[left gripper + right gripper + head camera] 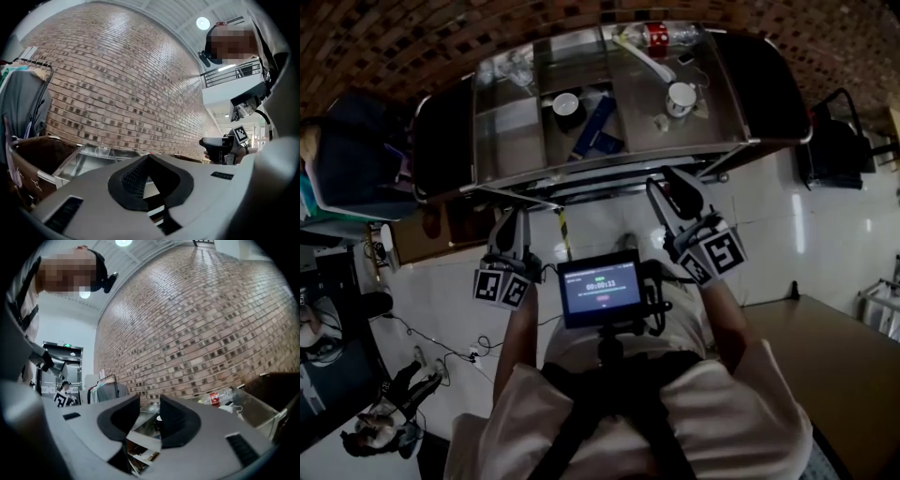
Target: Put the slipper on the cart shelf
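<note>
The steel cart (609,163) stands right in front of me against a brick wall. No slipper shows plainly in any view. A long blue thing (596,124) lies in the cart's middle section; I cannot tell what it is. My left gripper (514,216) hangs low in front of the cart's left end, its jaws shut tip to tip on nothing (149,157). My right gripper (667,186) is raised toward the cart's front rail. It is open, and its dark pads (174,420) stand apart with nothing between them.
On the cart top are a bottle with a red label (661,36), a white cup (681,97) and a second cup (566,105). A brown table (834,375) is at my right. Cables (441,342) trail over the white floor. A clothes rack (28,93) stands to the left.
</note>
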{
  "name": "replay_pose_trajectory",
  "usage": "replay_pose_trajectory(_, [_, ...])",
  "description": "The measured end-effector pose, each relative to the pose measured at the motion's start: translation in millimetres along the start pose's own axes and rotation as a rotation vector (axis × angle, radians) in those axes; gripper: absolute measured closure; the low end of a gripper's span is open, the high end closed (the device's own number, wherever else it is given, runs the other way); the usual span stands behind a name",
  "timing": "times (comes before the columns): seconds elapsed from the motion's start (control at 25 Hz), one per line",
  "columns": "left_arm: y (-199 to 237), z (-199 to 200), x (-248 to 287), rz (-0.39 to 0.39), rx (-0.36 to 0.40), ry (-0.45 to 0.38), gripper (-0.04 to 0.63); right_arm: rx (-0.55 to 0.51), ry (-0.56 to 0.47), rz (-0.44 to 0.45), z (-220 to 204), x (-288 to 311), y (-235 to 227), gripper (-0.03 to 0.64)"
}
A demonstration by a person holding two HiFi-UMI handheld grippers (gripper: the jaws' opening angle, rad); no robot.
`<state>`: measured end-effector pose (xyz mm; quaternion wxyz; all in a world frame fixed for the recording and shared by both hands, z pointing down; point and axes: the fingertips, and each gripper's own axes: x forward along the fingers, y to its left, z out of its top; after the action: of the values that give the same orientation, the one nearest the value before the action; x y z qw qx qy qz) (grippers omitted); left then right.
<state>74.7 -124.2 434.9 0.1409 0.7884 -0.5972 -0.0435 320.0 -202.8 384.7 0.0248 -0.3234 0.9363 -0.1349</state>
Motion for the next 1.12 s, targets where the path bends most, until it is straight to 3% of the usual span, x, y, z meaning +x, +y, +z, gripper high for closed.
replay_pose_trajectory(0.16, [13, -17, -22, 0.009, -0.003, 0.046, 0.595, -0.036, 0.051, -0.06, -31, -8, 6, 0.472])
replay_pose_trajectory(0.48, [40, -53, -76, -0.014, -0.136, 0.138, 0.595, -0.019, 0.101, -0.125, -67, 11, 48, 0.479])
replay_pose_trajectory(0.84, [92, -58, -134, -0.108, -0.233, 0.144, 0.595, 0.048, 0.127, -0.084, -86, 66, 157, 0.479])
replay_pose_trajectory(1.12, [120, -73, -154, -0.139, -0.305, 0.182, 0.595, 0.08, 0.15, -0.109, -104, 76, 194, 0.479])
